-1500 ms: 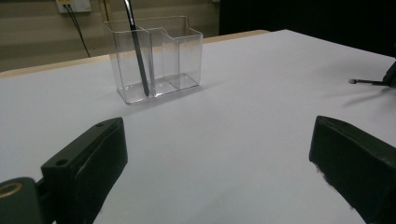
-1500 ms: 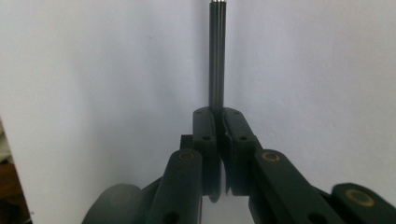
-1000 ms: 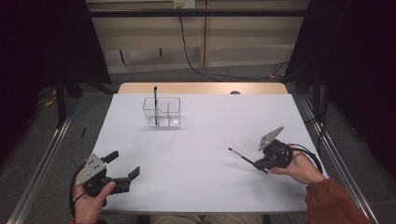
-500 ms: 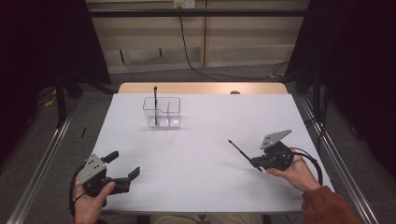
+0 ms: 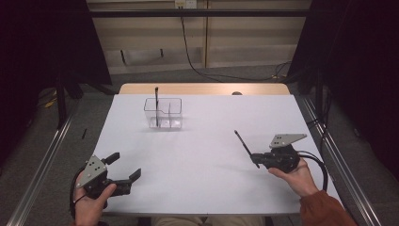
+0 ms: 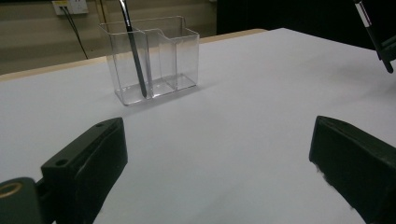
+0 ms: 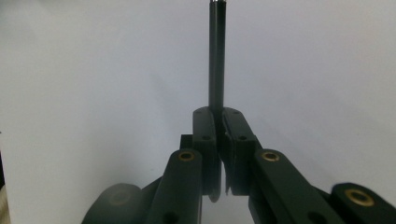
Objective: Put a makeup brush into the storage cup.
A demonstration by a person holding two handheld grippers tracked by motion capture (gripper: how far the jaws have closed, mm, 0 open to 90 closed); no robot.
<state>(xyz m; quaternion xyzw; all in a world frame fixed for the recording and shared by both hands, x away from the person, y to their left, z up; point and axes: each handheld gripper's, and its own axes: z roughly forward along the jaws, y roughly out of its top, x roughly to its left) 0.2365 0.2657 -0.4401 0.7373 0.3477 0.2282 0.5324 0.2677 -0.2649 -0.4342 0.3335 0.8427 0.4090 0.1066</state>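
Note:
My right gripper (image 5: 256, 160) is at the table's right side, shut on the end of a thin black pen (image 5: 244, 146) that slants up and away toward the middle. In the right gripper view the jaws meet around the pen (image 7: 216, 56), which juts straight ahead over the white surface from my right gripper (image 7: 218, 116). A clear two-compartment holder (image 5: 163, 113) stands at the far centre-left with another black pen (image 5: 156, 106) upright in its left compartment. My left gripper (image 5: 126, 165) rests open near the front left corner. It faces the holder (image 6: 159, 60), nothing between its jaws (image 6: 217, 135).
The white table top (image 5: 202, 141) runs to a wooden strip (image 5: 202, 88) at the far edge. Metal rails (image 5: 329, 150) flank the table on both sides. A cable trails from the right gripper near the right edge.
The right gripper has shifted slightly, and the held pen's free end has swung up and farther from the person. The left gripper has stayed where it was.

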